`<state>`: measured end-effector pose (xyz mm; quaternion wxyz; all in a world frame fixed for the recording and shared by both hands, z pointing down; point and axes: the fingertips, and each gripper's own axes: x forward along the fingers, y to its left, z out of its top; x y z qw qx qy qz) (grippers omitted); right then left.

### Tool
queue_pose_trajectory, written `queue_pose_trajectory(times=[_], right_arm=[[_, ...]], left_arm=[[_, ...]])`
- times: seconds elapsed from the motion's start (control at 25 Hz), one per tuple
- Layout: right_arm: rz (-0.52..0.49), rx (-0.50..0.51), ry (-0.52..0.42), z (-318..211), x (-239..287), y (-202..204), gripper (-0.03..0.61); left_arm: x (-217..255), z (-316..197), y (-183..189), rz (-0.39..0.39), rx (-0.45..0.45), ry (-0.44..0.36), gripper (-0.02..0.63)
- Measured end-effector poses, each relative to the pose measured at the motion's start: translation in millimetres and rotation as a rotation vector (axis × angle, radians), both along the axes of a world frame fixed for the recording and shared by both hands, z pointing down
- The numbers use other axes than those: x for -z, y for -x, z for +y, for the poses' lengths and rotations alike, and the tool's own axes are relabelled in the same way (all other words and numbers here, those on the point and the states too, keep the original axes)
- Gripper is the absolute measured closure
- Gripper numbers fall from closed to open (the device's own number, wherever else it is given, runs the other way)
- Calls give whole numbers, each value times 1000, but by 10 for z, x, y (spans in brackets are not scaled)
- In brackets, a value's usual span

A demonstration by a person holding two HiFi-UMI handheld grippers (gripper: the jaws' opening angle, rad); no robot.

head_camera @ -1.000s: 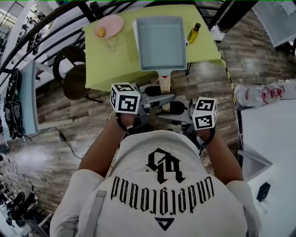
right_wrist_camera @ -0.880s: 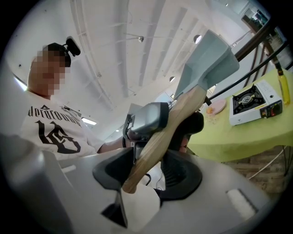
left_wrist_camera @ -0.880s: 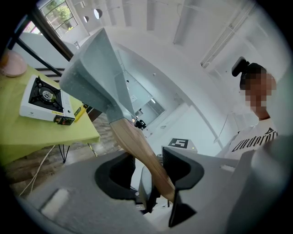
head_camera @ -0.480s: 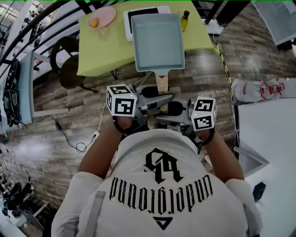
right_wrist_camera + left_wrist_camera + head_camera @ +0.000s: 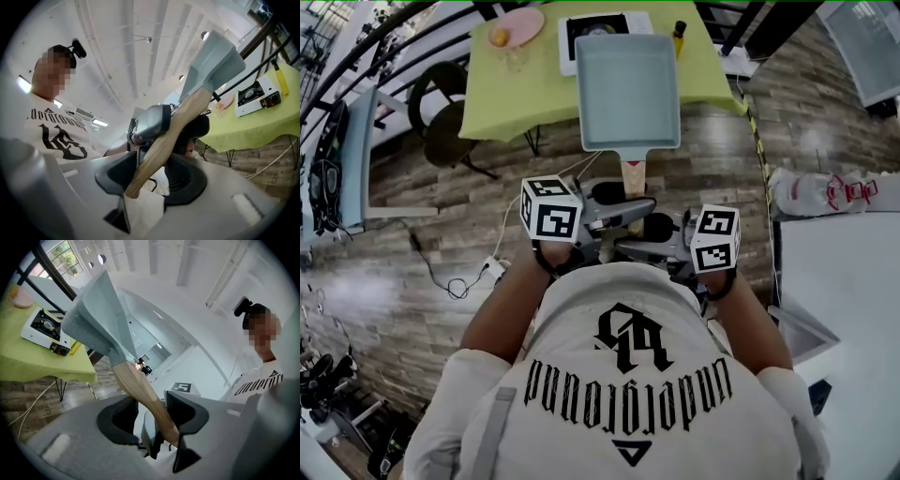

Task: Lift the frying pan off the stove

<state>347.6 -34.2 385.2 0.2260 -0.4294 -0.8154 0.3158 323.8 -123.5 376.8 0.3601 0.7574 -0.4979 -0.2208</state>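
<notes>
A rectangular grey-blue frying pan (image 5: pixel 628 89) with a wooden handle (image 5: pixel 633 173) hangs in the air over the table's near edge, off the white portable stove (image 5: pixel 595 23) behind it. My left gripper (image 5: pixel 623 208) is shut on the handle from the left, and my right gripper (image 5: pixel 642 246) is shut on it from the right, closer to the handle's end. In the left gripper view the handle (image 5: pixel 145 394) crosses the jaws and the pan (image 5: pixel 96 310) rises beyond, with the stove (image 5: pixel 44 324) on the table. The right gripper view shows the handle (image 5: pixel 164 140), pan (image 5: pixel 213 61) and stove (image 5: pixel 255 96).
The yellow-green table (image 5: pixel 506 103) carries a pink plate (image 5: pixel 516 28) with an orange item and a yellow bottle (image 5: pixel 679 37). A dark chair (image 5: pixel 441 122) stands left of it. A cable and power strip (image 5: pixel 492 272) lie on the wood floor. A white table (image 5: pixel 844 281) is at the right.
The pan has come back from the table with both grippers, uncovering the stove behind it. Both grippers stay shut on the handle.
</notes>
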Motion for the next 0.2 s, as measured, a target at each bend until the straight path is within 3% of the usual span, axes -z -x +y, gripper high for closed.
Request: queue_pose_trajectory(times=[0.2], right_arm=[[-8, 6, -1, 66, 51, -110, 391]], left_arm=[[61, 66, -110, -8, 3, -5, 410]])
